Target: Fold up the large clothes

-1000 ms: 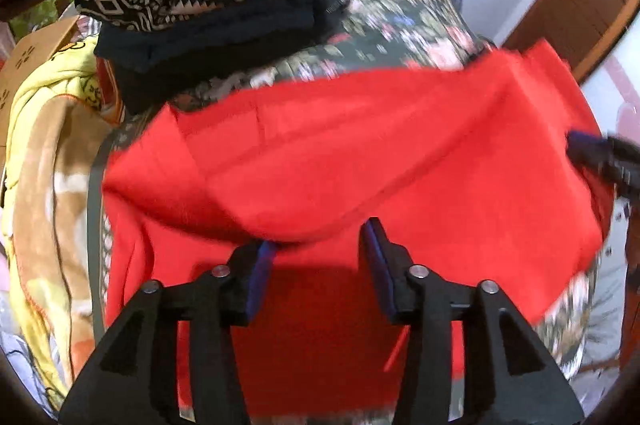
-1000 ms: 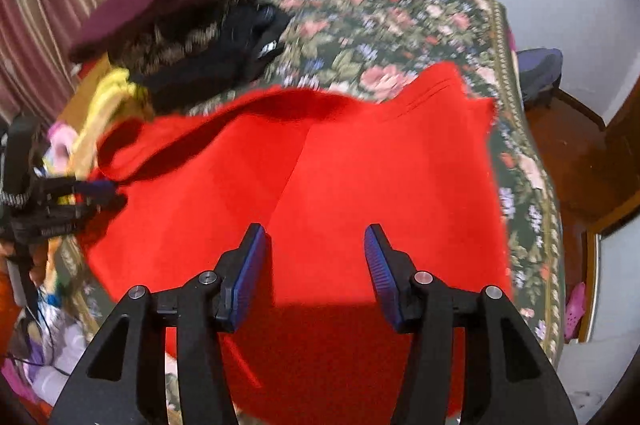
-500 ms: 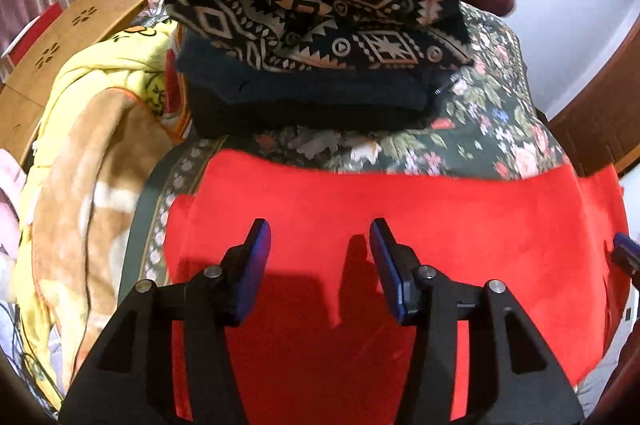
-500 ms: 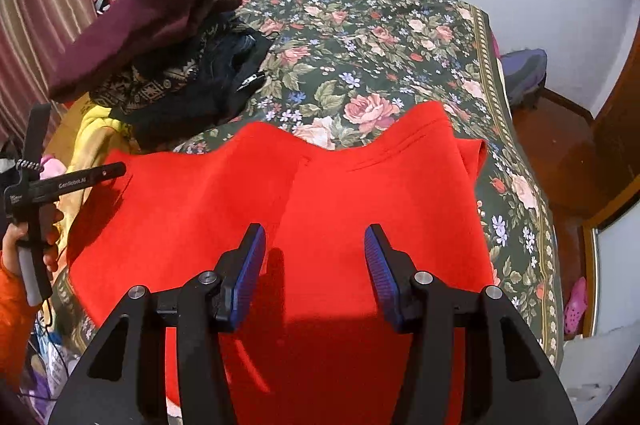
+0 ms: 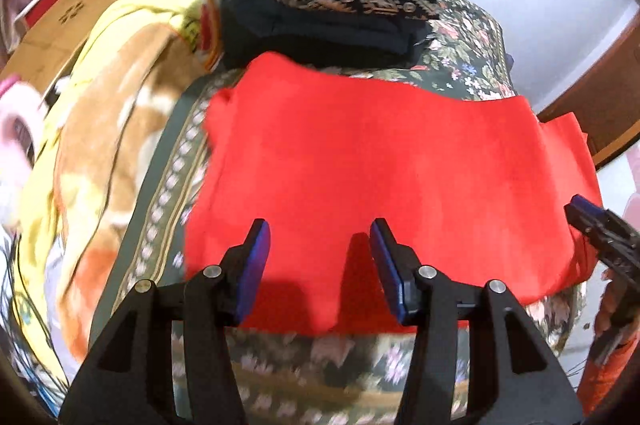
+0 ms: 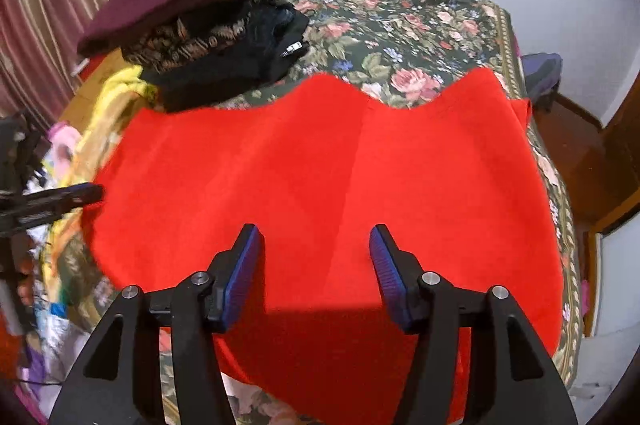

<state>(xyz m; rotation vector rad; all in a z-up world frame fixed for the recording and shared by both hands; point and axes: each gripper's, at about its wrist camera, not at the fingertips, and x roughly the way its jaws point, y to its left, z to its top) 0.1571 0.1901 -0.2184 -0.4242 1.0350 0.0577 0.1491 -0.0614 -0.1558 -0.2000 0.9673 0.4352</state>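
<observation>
Your bed (image 6: pixel 424 13) wears a dark floral cover — the red garment (image 6: pixel 320 185) lies spread flat across its near end, a stack of folded clothes (image 6: pixel 208 25) sits far left.

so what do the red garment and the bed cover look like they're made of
Red garment: looks like soft matte fleece or knit; no sheen, it drapes in broad rounded waves. Bed cover: a woven printed fabric with roses on dark green, flat and matte; exact fibre unclear.

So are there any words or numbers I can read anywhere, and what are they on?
None can be read.
Yellow blanket: red marks near its edge, too blurred.
Cardboard box: cut-out shapes only, no letters.
Left gripper: printing on its side, too blurred.
</observation>
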